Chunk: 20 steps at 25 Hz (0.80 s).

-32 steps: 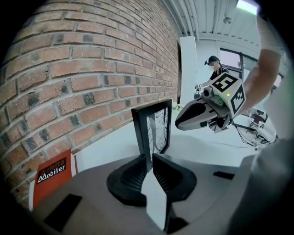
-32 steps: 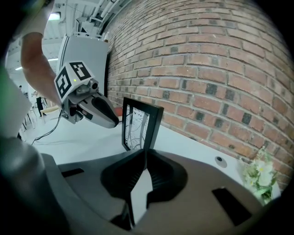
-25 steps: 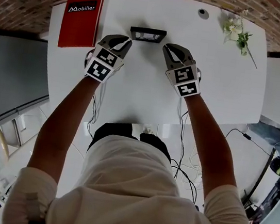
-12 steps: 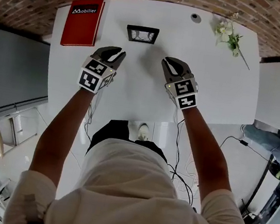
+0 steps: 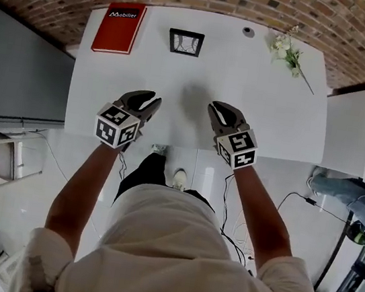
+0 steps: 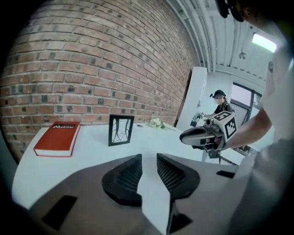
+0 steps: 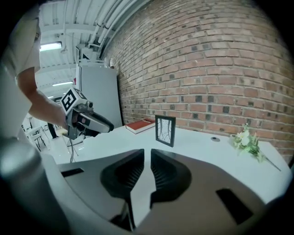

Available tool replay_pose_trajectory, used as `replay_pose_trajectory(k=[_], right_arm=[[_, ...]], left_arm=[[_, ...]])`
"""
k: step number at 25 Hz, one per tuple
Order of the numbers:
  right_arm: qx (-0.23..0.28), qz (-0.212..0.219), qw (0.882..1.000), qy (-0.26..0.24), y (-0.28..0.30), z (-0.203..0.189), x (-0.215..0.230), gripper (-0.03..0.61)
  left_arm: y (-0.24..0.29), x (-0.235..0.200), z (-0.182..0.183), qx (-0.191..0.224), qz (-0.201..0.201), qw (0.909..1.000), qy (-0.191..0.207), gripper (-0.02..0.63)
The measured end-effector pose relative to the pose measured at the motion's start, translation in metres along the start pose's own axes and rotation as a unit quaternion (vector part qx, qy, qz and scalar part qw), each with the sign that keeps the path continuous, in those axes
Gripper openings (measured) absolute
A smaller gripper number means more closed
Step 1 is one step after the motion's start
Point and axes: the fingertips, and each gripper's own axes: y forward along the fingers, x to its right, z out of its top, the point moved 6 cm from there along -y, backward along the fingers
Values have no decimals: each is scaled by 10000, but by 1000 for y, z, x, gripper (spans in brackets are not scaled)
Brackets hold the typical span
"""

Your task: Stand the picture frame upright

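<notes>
Looking down in the head view, the picture frame (image 5: 185, 42) stands upright on the white table (image 5: 269, 114), just to the right of the red book (image 5: 120, 18), its face turned toward the person. A sprig of flowers (image 5: 286, 52) lies well to the right of the book, beyond the frame. The left hand-held gripper (image 5: 152, 101) and the right hand-held gripper (image 5: 213, 111) hover over the table, well apart from the book and on the person's side of it, touching nothing. I judge they hang clear because the frame appears to carry itself and needs no support.

In the left gripper view, the left hand-held gripper's jaws are opening, with a moderate gap and only bare table between the pads, so it holds nothing. The frame shows just right of the book, vertical, with a branching line drawing inside its dark border, and neither tool touches it.

In the right gripper view, the right hand-held gripper's jaws stand narrow. A slim gap separates the ribbed pads, and nothing sits in it. Here the frame is seen at an angle, to the right of the book with the flowers farther right again, upright before the brick wall. From how things lie, the task looks finished. Keeping both tools away from the frame avoids knocking it flat again.
</notes>
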Motion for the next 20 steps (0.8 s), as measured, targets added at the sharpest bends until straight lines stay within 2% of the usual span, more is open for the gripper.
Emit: replay_pose_trajectory(k=[11, 16, 20], right_arm=[[198, 493, 9984, 166, -103, -13, -71, 27], [288, 665, 9973, 153, -140, -10, -91, 26], [294, 837, 9959, 150, -160, -11, -103, 14]], left_arm=[[-72, 115, -38, 282, -356, 9980, -447, 98], [-96, 152, -42, 354, -332, 9980, -409, 66], [-107, 176, -47, 313, -328, 9983, -374, 1]])
